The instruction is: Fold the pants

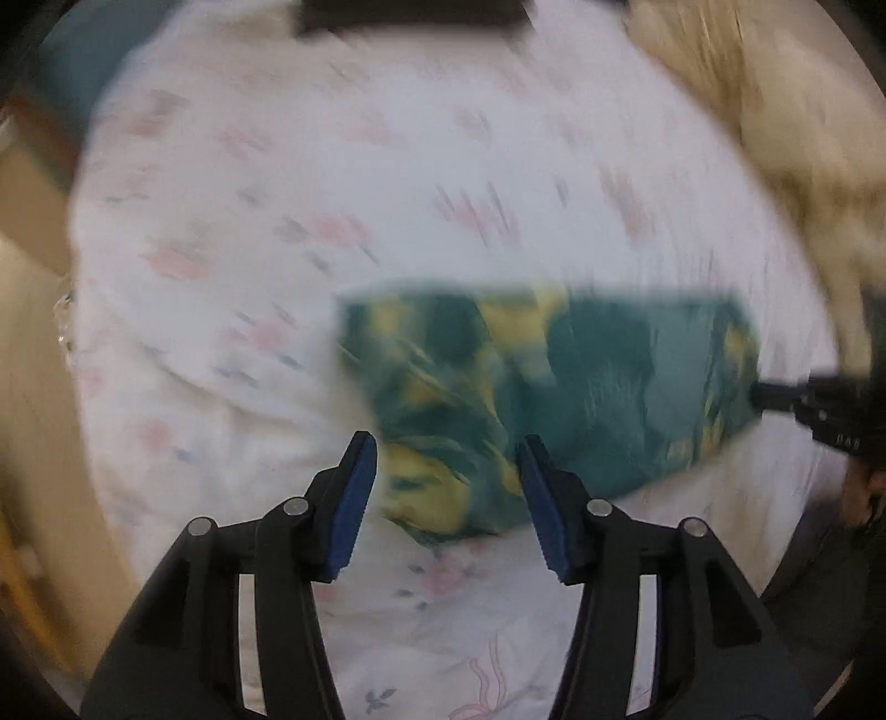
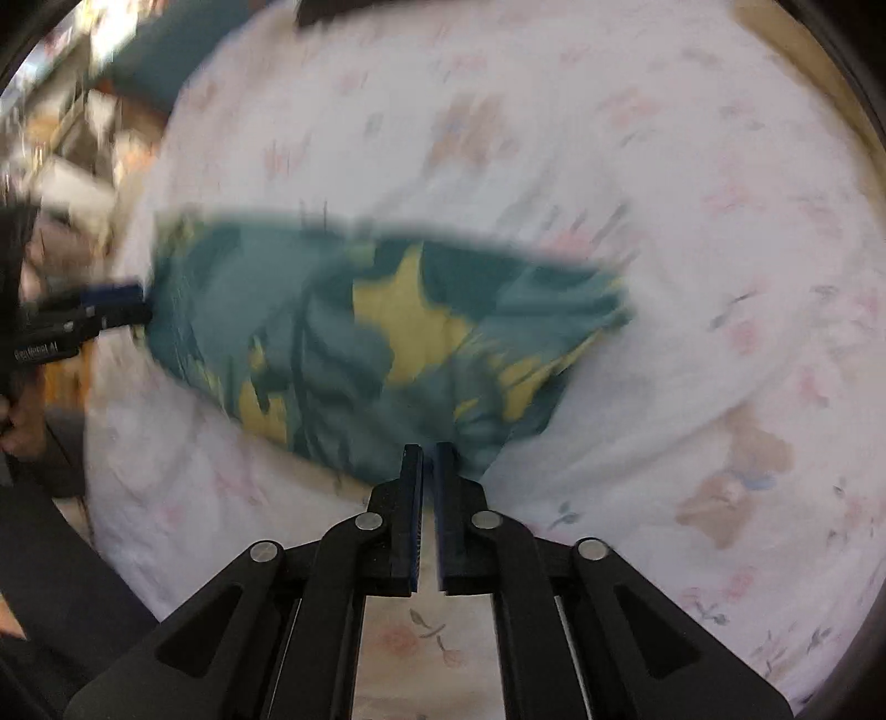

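The pants (image 1: 554, 399) are teal with yellow patches and lie folded on a white flowered bedsheet (image 1: 277, 221). In the left wrist view my left gripper (image 1: 448, 454) is open, its blue pads just over the near left corner of the pants. My right gripper shows at the right edge of that view (image 1: 775, 396), at the pants' right end. In the right wrist view my right gripper (image 2: 427, 451) is shut on the near edge of the pants (image 2: 360, 332). My left gripper shows at that view's left edge (image 2: 119, 304), at the pants' far end. Both views are blurred.
A cream fluffy blanket (image 1: 775, 138) lies at the far right of the bed. A teal pillow or headboard (image 2: 166, 50) and cluttered shelves (image 2: 66, 138) stand beyond the bed's left edge. A brown stain or print (image 2: 736, 476) marks the sheet.
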Action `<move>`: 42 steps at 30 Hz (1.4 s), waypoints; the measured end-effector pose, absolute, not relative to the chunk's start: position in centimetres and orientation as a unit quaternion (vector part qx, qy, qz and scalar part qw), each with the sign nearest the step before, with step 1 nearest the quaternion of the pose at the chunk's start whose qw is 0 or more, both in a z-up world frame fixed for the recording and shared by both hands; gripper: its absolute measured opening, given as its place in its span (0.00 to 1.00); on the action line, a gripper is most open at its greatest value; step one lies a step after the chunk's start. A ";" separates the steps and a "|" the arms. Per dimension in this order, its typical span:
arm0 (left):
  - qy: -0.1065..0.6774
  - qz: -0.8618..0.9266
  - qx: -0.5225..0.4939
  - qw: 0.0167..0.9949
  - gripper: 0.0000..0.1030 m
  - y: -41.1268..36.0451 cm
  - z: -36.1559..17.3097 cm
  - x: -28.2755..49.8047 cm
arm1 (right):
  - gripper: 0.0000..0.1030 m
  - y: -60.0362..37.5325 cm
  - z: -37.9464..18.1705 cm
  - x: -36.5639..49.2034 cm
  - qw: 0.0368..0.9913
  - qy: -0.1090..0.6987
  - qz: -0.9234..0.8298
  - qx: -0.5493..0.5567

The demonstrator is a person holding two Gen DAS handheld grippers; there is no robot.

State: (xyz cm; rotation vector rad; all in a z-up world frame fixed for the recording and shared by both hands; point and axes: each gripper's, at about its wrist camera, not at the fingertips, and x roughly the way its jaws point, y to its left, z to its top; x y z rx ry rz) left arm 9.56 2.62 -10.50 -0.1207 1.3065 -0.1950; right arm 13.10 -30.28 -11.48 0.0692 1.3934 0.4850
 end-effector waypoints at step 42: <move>0.580 -0.007 -0.174 0.796 0.00 9.0 -10.5 10.1 | 0.04 -33.4 -13.2 13.0 0.737 0.630 0.136 0.202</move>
